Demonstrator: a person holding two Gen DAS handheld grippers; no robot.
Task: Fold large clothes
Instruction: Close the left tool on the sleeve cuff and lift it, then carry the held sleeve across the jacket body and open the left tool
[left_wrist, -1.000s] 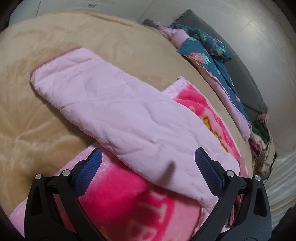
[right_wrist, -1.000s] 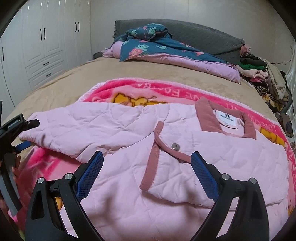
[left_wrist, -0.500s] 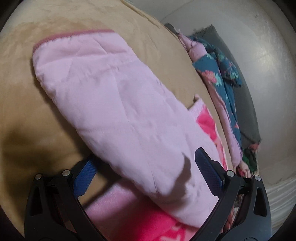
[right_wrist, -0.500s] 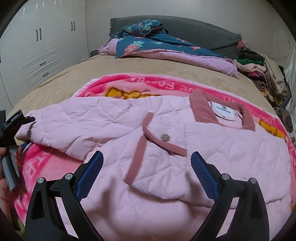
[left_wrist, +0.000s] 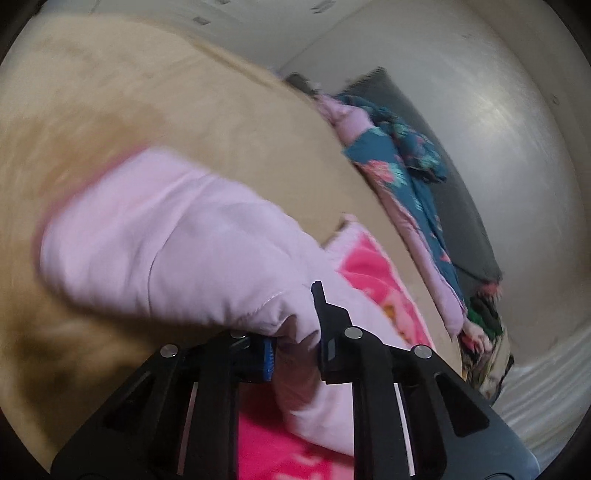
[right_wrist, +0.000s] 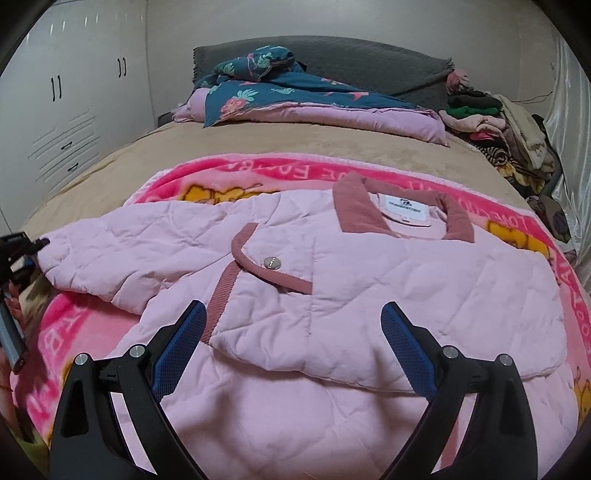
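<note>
White cupboards with dark handles line the wall on the left of a bedroom, and a wide bed fills the middle. One tan bedspread covers the mattress. On top of it lies one bright pink fleece blanket with yellow cartoon figures and white lettering. One pale pink quilted jacket is spread flat on that blanket, front side up. It has a dusty rose collar, a white neck label, rose trim along the front opening and one silver snap button. Its one visible sleeve stretches out toward the left edge of the bed.

At the head of the bed sits one grey headboard cushion. One teal floral quilt with a lilac underside is bunched against it. One heap of mixed clothes is piled at the far right corner.

Two grippers are visible. The left gripper has its fingers drawn close together, pinching the sleeve near its cuff end; this view is motion-blurred. The right gripper hovers above the lower front of the jacket with its blue-padded fingers spread wide and nothing between them.
</note>
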